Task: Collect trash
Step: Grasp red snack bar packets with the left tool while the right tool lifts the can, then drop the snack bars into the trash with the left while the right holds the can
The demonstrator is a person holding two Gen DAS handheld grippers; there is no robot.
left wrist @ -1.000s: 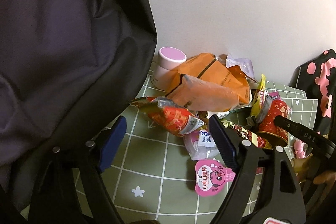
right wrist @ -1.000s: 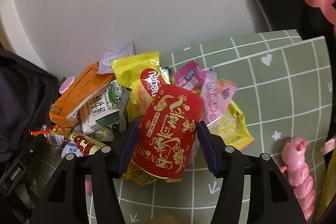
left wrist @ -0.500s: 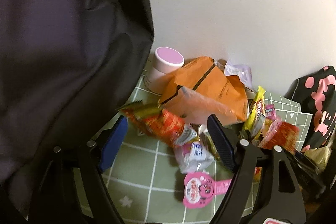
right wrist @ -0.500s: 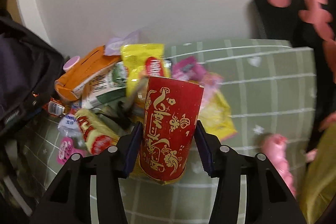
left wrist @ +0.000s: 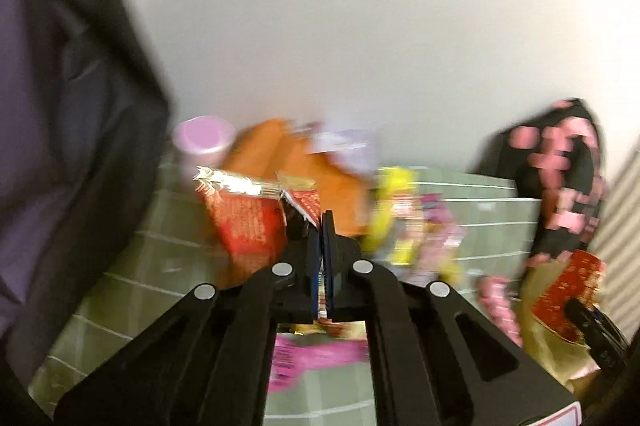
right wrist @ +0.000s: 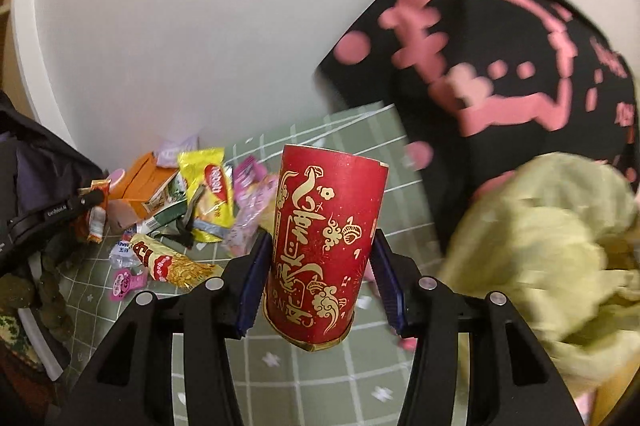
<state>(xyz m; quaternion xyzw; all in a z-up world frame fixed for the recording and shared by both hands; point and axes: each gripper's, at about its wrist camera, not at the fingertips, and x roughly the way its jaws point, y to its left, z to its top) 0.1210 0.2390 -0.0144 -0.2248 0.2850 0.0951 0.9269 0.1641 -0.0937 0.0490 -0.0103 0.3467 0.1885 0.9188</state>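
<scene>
My right gripper (right wrist: 320,240) is shut on a red cardboard tube with gold ornament (right wrist: 326,194) and holds it upright above the green grid mat (right wrist: 320,366). In the blurred left wrist view my left gripper (left wrist: 322,222) is shut, with a corner of a red snack wrapper (left wrist: 248,222) pinched at its tips and lifted off the mat. The right wrist view shows that wrapper (right wrist: 96,214) hanging at the far left. The trash pile holds an orange pouch (right wrist: 140,178), a yellow wrapper (right wrist: 208,186) and a long red-and-yellow wrapper (right wrist: 168,260).
A dark backpack (left wrist: 60,106) fills the left side. A pink-lidded cup (left wrist: 204,142) stands by the wall behind the pile. On the right are a black bag with pink print (right wrist: 500,66) and a crumpled yellow-green bag (right wrist: 540,246). A pink pig tag (right wrist: 126,282) lies on the mat.
My left gripper went from open to shut on the red snack wrapper and rose with it. My right gripper lifted the red tube off the pile and carried it right.
</scene>
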